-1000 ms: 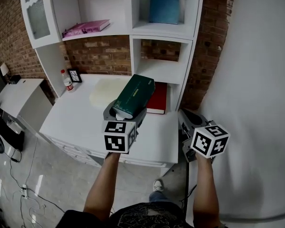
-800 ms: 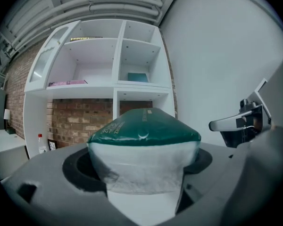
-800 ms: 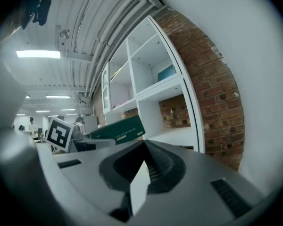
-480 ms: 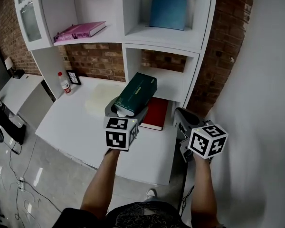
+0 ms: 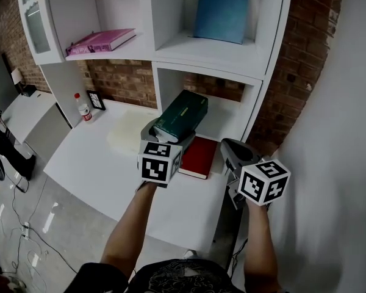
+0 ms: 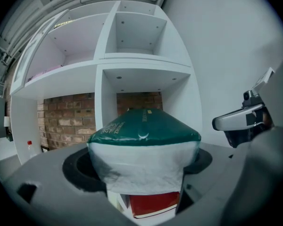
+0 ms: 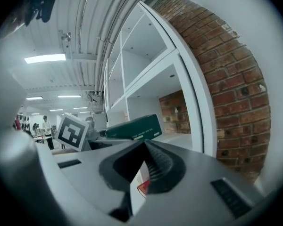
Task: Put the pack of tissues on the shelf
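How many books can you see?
3. A pink book lies on the upper left shelf, a blue book stands in the top right cubby, and a red book lies on the desk, partly behind the left gripper. More may be hidden.

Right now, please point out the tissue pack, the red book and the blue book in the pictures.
tissue pack [image 5: 183, 115]: head view, on its green top face.
red book [image 5: 200, 156]: head view, middle of its cover.
blue book [image 5: 221, 11]: head view, middle of its front cover.
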{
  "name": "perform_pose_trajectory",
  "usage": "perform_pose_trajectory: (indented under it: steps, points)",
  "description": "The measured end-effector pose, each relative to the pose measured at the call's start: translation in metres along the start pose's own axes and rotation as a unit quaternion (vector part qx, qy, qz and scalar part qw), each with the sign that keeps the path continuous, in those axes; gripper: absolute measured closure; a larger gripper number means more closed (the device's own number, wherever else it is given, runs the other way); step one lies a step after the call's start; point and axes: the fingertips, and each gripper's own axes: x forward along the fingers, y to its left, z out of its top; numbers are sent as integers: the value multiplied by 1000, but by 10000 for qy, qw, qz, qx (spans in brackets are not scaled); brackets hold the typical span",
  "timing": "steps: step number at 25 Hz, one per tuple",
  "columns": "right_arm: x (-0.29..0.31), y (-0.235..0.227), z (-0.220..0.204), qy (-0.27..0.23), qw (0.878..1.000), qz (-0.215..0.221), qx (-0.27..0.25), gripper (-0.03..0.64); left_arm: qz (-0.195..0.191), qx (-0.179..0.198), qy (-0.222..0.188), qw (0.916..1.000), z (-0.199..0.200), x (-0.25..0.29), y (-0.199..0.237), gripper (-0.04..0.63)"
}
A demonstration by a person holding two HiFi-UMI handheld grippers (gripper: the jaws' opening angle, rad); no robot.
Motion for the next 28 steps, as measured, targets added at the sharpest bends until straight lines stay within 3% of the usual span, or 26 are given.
perform_pose_trajectory:
  steps: [16,28]
  points:
    - [10,-33,1,79,9997,-41,-238,614,-325,283,371,9984,5,101,-6,140]
    - [9,-48,-12,184,9996,-119,-155,614,-417,352,848,9949,-16,127,-9,123]
